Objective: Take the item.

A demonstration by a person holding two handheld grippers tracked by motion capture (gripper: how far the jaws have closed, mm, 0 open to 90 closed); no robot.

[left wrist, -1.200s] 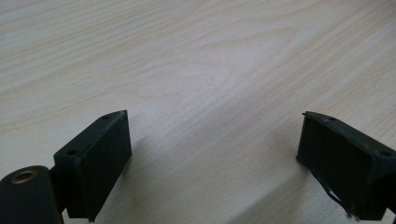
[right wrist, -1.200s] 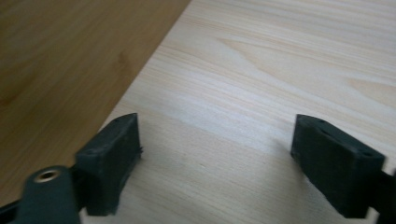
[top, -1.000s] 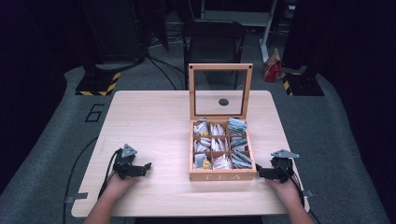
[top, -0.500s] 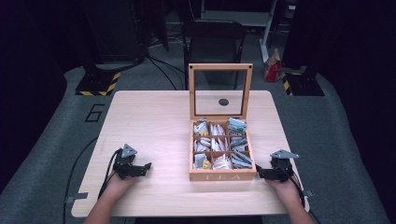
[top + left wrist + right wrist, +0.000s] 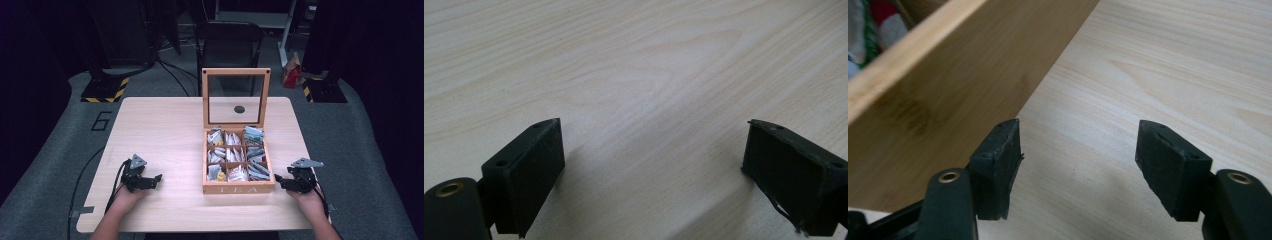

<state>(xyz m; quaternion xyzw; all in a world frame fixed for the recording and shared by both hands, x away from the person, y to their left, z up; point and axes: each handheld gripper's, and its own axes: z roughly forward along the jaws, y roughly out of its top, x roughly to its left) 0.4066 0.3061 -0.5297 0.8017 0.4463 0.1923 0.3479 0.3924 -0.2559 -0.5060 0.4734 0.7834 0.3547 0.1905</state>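
Dark room, grey carpet floor (image 5: 60, 150), black chair (image 5: 227, 45) behind a light wooden table (image 5: 165, 130). Landmark: wooden tea box (image 5: 238, 189), marked "TEA" on its front wall, standing right of the table's middle, near the person's edge.

Tea box: lid (image 5: 236, 98) open and upright at the far side of the box, wooden frame with a clear pane and a dark round knob. Inside, a grid of compartments packed with tea bags (image 5: 235, 157); individual bags too small to tell apart.

Left gripper (image 5: 156, 179): on the table well to the left of the tea box, pointing toward it, held in the person's left hand (image 5: 125, 196). In the left gripper view its jaws stand wide apart, bare tabletop between them, nothing gripped.

Right gripper (image 5: 278, 180): just beside the right front corner of the tea box, held in the right hand (image 5: 306, 196). Jaws have just been closing; in the right gripper view they stand partly open, bare table between the pads. Left pad (image 5: 998, 165) sits close to the box's side wall; contact cannot be told.
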